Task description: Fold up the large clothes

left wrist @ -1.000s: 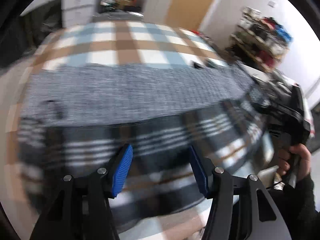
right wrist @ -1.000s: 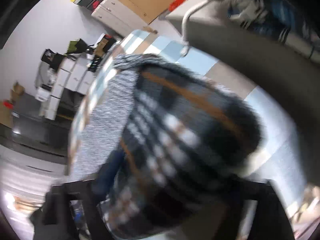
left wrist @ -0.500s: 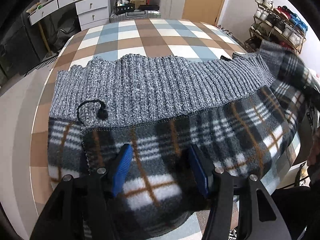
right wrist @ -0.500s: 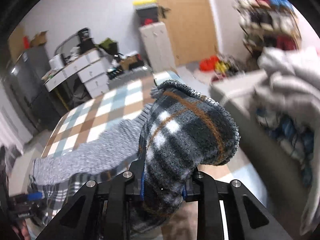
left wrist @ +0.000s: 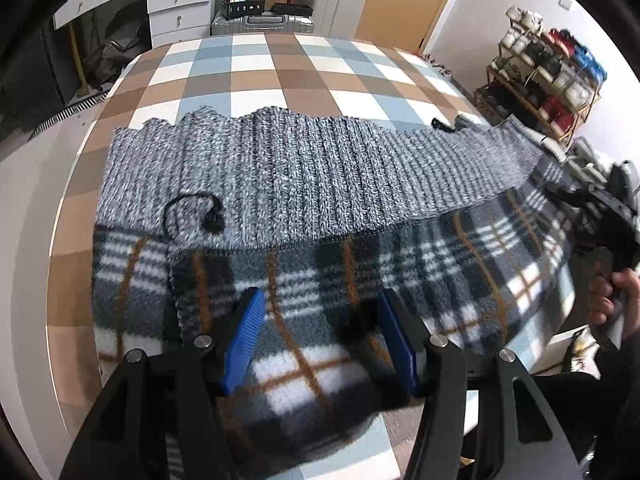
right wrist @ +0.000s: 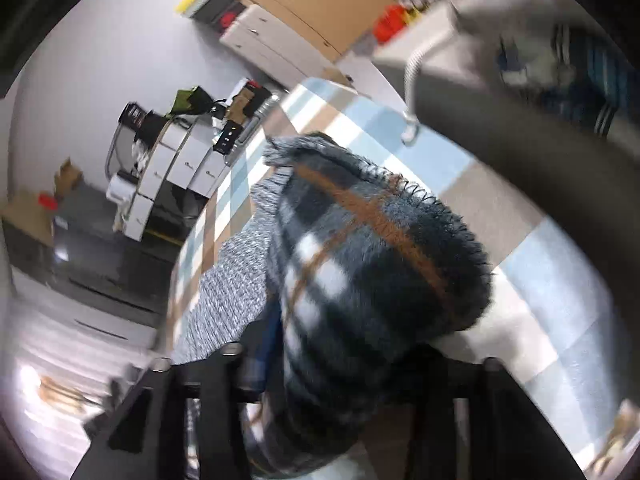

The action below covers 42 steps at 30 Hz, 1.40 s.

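**Garment spread on checked desk, both claws at its near edge**

Garment [left wrist: 312,184] lies across the checked desk [left wrist: 256,68]: grey ribbed knit on the far side, plaid fleece lining turned up on the near side. A black loop sits on the knit at left.

Left claw [left wrist: 320,340]: blue pads half apart, a hump of plaid fleece between them and touching both; it grips the garment.

Right claw [right wrist: 340,364]: jaws opening, a thick wad of plaid fleece bulging up between them, view blurred. Pad contact cannot be told. A hand [left wrist: 612,300] holds this claw at the garment's right end.
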### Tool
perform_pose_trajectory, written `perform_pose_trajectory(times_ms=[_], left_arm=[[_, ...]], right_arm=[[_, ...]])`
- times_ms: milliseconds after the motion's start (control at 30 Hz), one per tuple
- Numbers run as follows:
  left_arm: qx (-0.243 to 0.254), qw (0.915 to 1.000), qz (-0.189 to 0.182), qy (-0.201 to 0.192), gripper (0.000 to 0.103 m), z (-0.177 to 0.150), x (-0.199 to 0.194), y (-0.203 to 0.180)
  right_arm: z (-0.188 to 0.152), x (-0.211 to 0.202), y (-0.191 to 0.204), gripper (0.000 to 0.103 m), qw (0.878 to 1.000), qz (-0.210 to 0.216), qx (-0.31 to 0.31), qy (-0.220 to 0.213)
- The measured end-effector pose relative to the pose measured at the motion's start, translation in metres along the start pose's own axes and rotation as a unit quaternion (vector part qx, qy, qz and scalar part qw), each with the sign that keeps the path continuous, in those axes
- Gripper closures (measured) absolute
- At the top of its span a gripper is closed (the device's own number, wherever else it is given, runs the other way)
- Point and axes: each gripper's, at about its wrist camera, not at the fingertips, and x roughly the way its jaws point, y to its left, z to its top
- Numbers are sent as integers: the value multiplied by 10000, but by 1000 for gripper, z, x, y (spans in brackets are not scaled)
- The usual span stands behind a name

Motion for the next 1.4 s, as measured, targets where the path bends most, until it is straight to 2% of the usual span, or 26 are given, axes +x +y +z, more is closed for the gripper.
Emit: perform_pose_trajectory(times_ms=[67,133,167,200,233,333,467,500,567,667,767,867,900,933,967,1000,1033,1100,1133,1167,1267,1300,1367,1400], left_arm=[[-56,9999,-99,-15,50,-2,-3,5],[-41,9998,-202,-4,50,-4,-4,8],[-19,9997,-231,32,50,-5,-3,9],[-8,9997,-244,55,50,-5,-1,10],[19,9997,-245,79,50,-4,1,10],[124,9997,-187,128,50,-2,8,6],[342,9993,-63,153,50,2,16,-2],[379,9992,-60,135,50,5,18,-4],[432,9989,-130,149,50,13,25,-9],[561,9978,-288,218,50,27,35,-23],[777,9963,-280,222,50,34,45,-40],[923,9949,-343,209,50,38,50,-52],[934,9947,-377,226,50,38,50,-51],[872,9945,-508,262,50,40,47,-47],[785,9944,-649,286,50,42,44,-40],[591,9934,-926,332,50,43,38,-29],[422,9921,-1130,357,50,43,32,-19],[15,9869,-1565,378,50,37,13,8],[-83,9858,-1635,387,50,32,5,16],[-168,9853,-1658,388,50,24,-5,29],[-350,9879,-1481,303,50,1,-27,63],[-473,9880,-1446,284,50,-5,-32,78],[-791,9857,-1466,241,50,-10,-36,103],[-1070,9827,-1495,205,50,-14,-38,120]], right_arm=[[4,9,-6,38,9995,47,282,129],[9,16,-4,38,9991,107,364,163],[11,18,0,40,9995,63,281,116],[12,20,3,57,9997,34,207,80],[11,19,6,68,10000,-33,49,-11],[7,17,21,75,9970,-367,-659,-193],[-6,-1,56,78,9774,-873,-1777,-740],[-9,-7,67,79,9686,-988,-2076,-942],[-13,-17,78,79,9583,-1099,-2362,-1177],[-22,-37,94,79,9327,-1395,-2890,-1644],[-33,-57,116,79,9061,-1555,-3397,-1985],[-53,-69,154,79,8662,-1738,-4147,-2180],[-66,-71,171,79,8486,-1776,-4459,-2228],[-80,-68,189,79,8273,-1865,-4802,-2243],[-88,-65,200,79,8149,-1912,-4988,-2249],[-107,-57,218,79,7907,-1988,-5352,-2211],[-122,-51,230,79,7720,-2061,-5599,-2192],[-151,-35,251,79,7447,-2043,-5992,-2111],[-167,-25,260,79,7326,-2044,-6165,-2037],[-181,-15,270,79,7293,-1968,-6240,-2002],[-212,16,285,78,7297,-1815,-6361,-1730],[-229,36,288,78,7224,-1860,-6463,-1605],[-252,62,286,78,7159,-1789,-6609,-1363],[-265,75,282,78,7073,-1798,-6722,-1244]])
